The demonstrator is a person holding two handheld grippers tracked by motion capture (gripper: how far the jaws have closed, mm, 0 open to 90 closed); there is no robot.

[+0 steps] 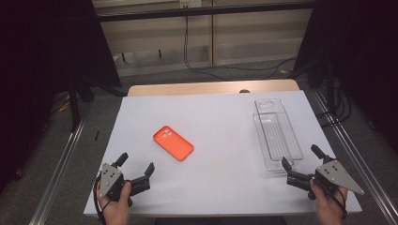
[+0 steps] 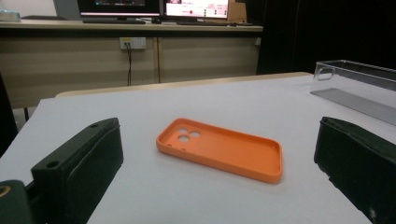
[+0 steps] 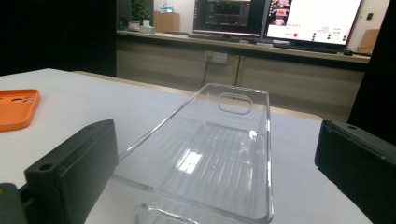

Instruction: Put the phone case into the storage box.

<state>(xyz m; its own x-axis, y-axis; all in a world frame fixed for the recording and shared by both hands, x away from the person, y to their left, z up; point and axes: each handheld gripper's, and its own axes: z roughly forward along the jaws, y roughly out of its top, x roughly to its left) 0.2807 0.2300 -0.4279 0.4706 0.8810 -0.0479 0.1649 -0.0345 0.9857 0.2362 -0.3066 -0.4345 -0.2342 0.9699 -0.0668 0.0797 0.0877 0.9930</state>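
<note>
The orange phone case (image 1: 173, 142) lies flat on the white table (image 1: 220, 187), left of the middle of the high view, its open side up and its camera cut-outs toward the upper left. In the left gripper view it sits in the centre of the frame, between the two black jaws and farther off than them, touching neither. The left gripper (image 1: 136, 165), at the lower left of the high view, stands with its jaws spread wide and nothing between them. At the right of the high view lies a clear plastic tray (image 1: 277, 136), long and narrow, well apart from the case. The right gripper (image 1: 300, 158), at the lower right, is also spread wide and holds nothing; its jaws stand just beside the tray's near end.
</note>
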